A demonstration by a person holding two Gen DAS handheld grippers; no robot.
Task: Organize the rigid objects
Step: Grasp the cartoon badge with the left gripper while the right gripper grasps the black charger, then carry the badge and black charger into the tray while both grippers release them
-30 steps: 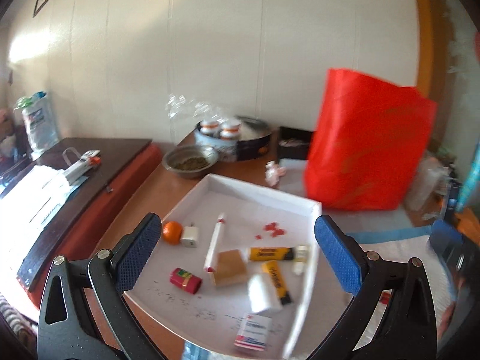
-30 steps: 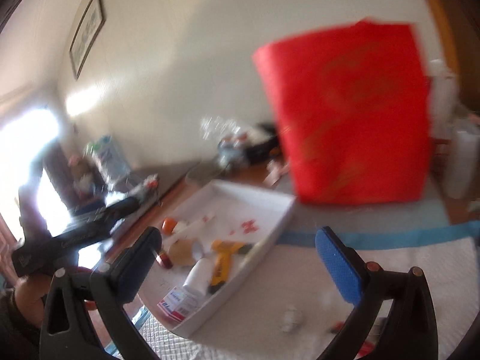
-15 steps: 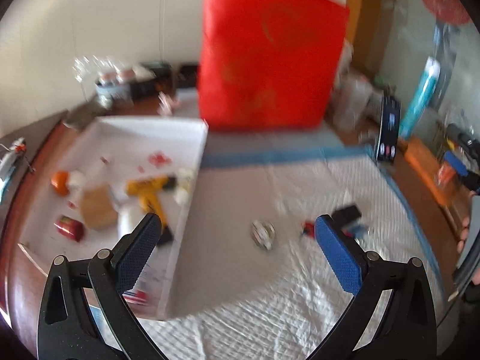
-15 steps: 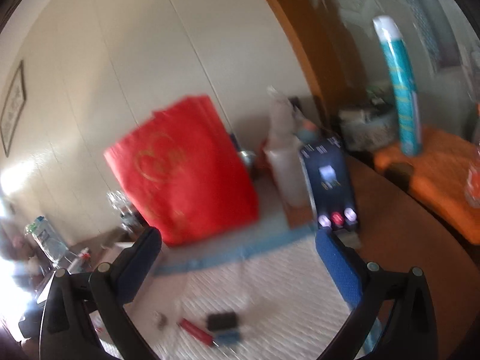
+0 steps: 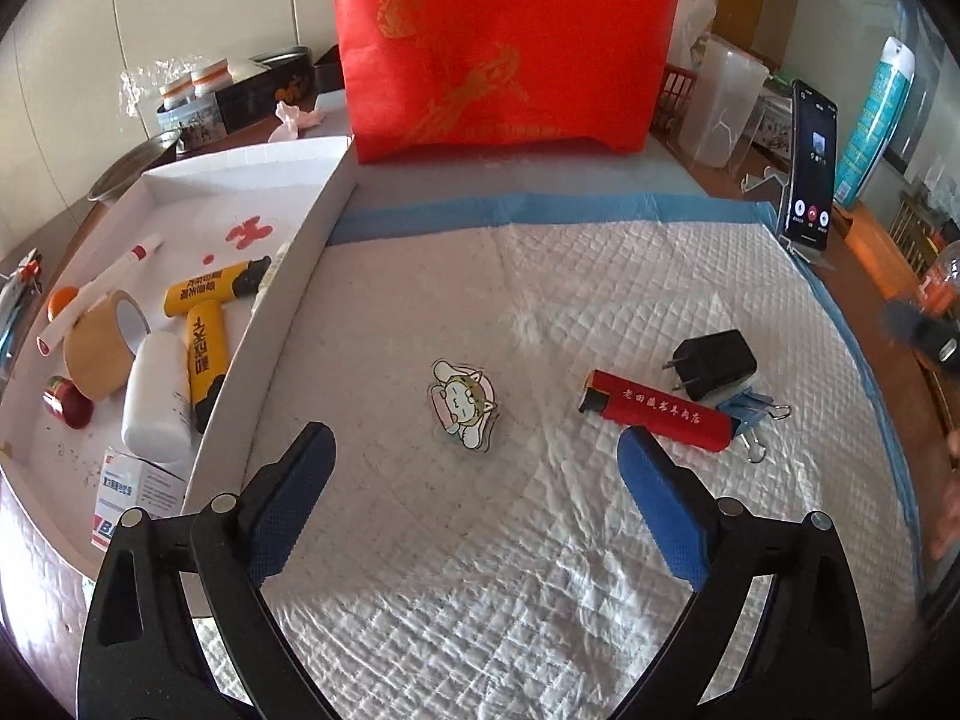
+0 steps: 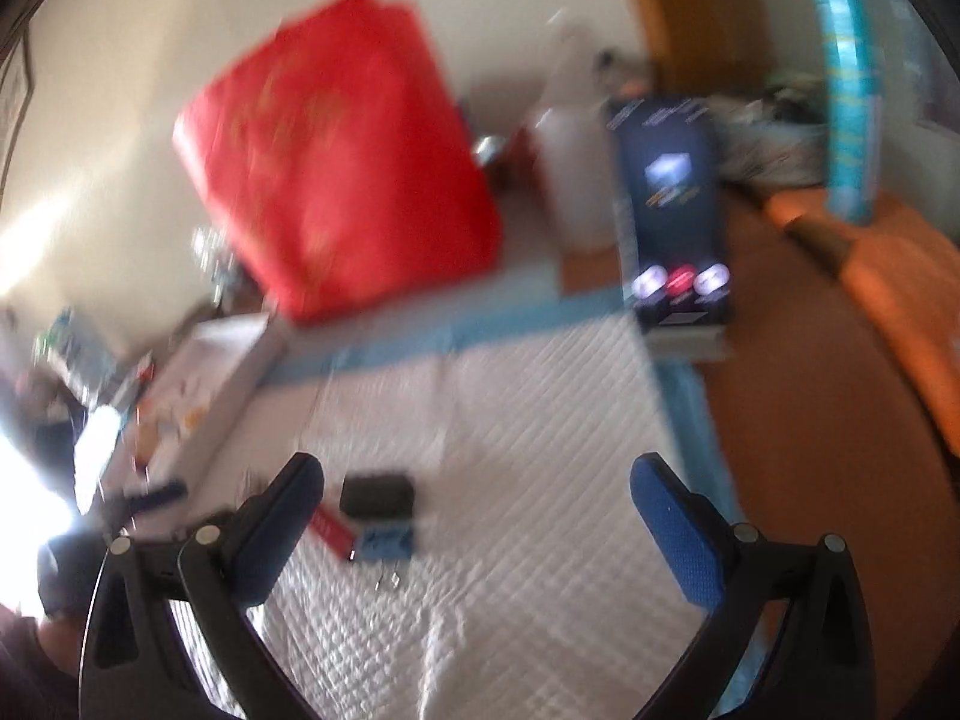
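Since your left gripper (image 5: pixel 474 462) swung away from the white tray (image 5: pixel 288 276) a second ago, it now hovers empty with fingers apart over the cartoon charm (image 5: pixel 463 405), right of that tray. Your right gripper (image 6: pixel 474 498), also spread and empty, faces the lighter (image 5: pixel 657 411) and charger (image 5: pixel 714 363) farther right: these remain to collect.

Each gripper, left gripper (image 5: pixel 475 476) and right gripper (image 6: pixel 477 507), has black plastic arms with triangular cut-outs, round silver screw heads at the joints, and fingers faced with textured blue pads (image 5: pixel 663 510).
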